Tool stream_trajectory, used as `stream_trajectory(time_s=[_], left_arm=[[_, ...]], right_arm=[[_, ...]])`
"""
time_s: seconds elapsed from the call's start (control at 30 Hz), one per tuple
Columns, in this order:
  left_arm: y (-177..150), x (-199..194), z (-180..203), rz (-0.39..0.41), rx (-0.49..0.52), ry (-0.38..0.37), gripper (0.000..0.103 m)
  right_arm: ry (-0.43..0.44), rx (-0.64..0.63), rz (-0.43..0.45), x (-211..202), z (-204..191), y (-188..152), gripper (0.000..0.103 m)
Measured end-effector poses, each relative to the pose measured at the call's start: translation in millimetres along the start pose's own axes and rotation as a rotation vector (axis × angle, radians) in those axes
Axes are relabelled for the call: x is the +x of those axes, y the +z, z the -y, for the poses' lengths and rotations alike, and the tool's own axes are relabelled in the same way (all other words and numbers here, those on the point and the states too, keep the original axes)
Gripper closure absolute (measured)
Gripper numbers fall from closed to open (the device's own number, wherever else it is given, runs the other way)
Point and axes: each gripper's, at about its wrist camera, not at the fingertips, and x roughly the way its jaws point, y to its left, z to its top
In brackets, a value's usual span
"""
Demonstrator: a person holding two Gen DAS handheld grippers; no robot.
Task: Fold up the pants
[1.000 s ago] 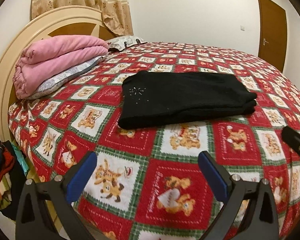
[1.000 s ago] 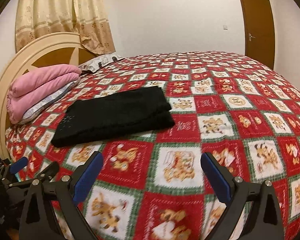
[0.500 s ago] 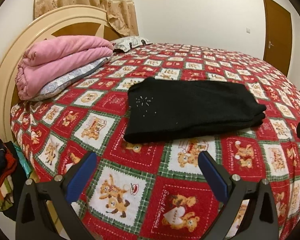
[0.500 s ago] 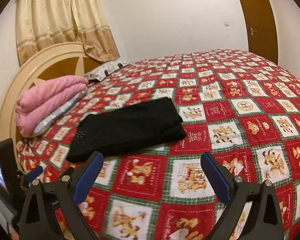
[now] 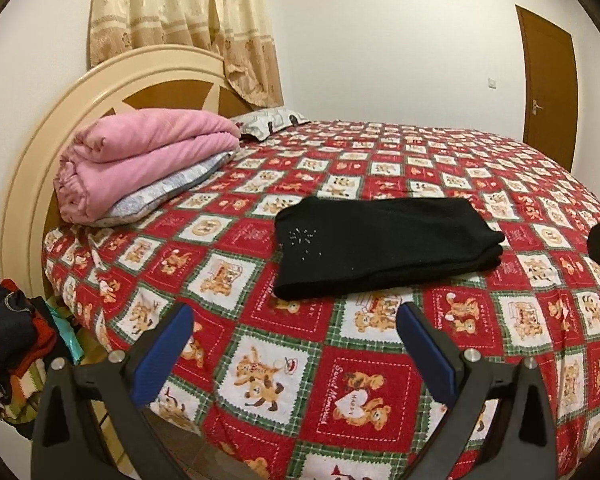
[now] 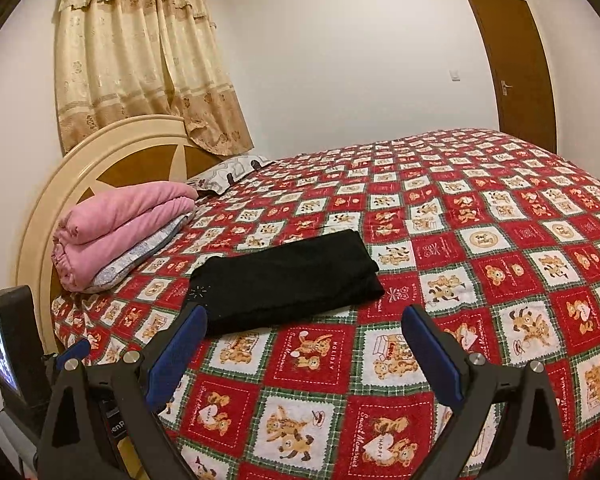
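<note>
Black pants (image 5: 380, 246) lie folded in a flat rectangle on the bed's red teddy-bear quilt (image 5: 300, 380); they also show in the right wrist view (image 6: 284, 280). My left gripper (image 5: 294, 320) is open and empty, held back from the pants near the bed's front edge. My right gripper (image 6: 304, 320) is open and empty, also short of the pants, above the quilt (image 6: 420, 360). The left gripper's body with its small screen (image 6: 4, 344) shows at the left of the right wrist view.
A folded pink blanket (image 5: 140, 160) on a pillow lies by the cream headboard (image 5: 40, 168). A pile of clothes (image 5: 8, 344) sits beside the bed at the left. A curtain (image 6: 140, 60) and a brown door (image 6: 512, 68) stand behind.
Both grippers have pulled back and risen away from the bed, so the pants look smaller and farther off. The pants have not moved. Both stay open.
</note>
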Motion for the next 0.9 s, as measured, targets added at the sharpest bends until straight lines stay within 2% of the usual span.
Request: stream_trajectory(time_s=[0.63,0.83,0.9], left_arm=[[0,-16,-4,0.042,-0.01,0.004,0.0],[-2,-16,-6,0.038,-0.039,-0.069,0.0],[-2,-16,-5,0.036,-0.043,-0.072,0.0]], right_arm=[[0.009,-0.021,0.022,-14,-9,-2,0.004],[0.01,-0.017,0.023,-15,-9,-2,0.004],[0.01,-0.017,0.025,-15,-9,-2,0.004]])
